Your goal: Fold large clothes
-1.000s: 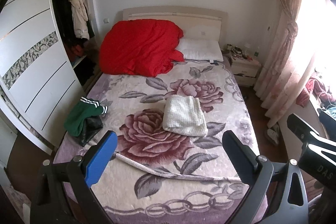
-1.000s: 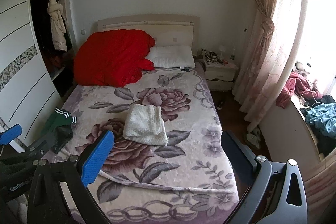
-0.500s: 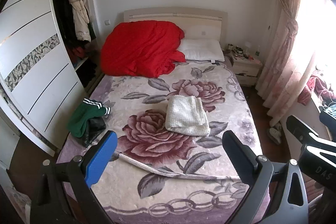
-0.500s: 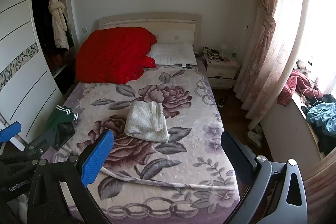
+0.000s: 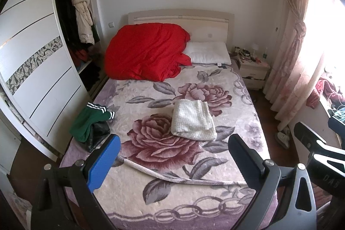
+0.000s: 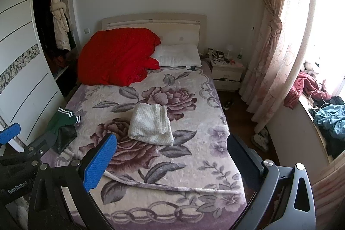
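Both tools hanging wide and empty at the foot of the bed, clothes lying ahead.

Going left to right: the green garment point(image 5: 89, 120) is lying crumpled on a dark piece at the bed's point(image 5: 215, 204) left edge, sitting ahead and left of the left tool point(image 5: 172, 162), which is gaping wide and gripping nothing; that tool is the nearer one to it. The folded white garment point(image 5: 193, 120) is resting mid-bed, its long axis running near to far, ahead of both tools. The right tool point(image 6: 172, 161) is likewise gaping wide and empty. Against the earlier frames, both views are sitting slightly farther back and higher, showing more of the bed's near edge; the clothes are lying unchanged.
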The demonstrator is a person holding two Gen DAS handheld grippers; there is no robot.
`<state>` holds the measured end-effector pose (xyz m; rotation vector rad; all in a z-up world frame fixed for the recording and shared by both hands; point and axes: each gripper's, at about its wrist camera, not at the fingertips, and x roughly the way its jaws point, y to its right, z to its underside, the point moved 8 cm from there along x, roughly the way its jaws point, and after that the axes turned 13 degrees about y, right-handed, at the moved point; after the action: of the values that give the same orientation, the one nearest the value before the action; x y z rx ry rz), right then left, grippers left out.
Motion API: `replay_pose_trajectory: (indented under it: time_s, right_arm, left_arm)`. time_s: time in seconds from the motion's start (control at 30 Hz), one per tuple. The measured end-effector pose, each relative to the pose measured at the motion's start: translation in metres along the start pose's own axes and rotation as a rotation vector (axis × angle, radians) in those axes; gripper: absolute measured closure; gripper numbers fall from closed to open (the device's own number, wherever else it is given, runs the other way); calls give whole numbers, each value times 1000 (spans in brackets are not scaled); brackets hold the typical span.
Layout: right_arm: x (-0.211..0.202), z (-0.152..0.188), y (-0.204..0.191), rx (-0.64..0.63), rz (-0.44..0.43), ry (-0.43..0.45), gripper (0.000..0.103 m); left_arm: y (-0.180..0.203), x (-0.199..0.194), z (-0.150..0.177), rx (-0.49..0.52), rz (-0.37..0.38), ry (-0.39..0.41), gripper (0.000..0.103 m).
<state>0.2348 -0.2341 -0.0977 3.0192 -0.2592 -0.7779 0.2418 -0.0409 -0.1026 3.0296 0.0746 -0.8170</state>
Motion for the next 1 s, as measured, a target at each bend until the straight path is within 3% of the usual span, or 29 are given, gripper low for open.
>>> replay_pose_trajectory:
  time_s: [1.0]
  right_arm:
    - [-3,1,3,-2,-5,8,0]
  left_arm:
    - [-4,-9,-9,3,-9,27,1]
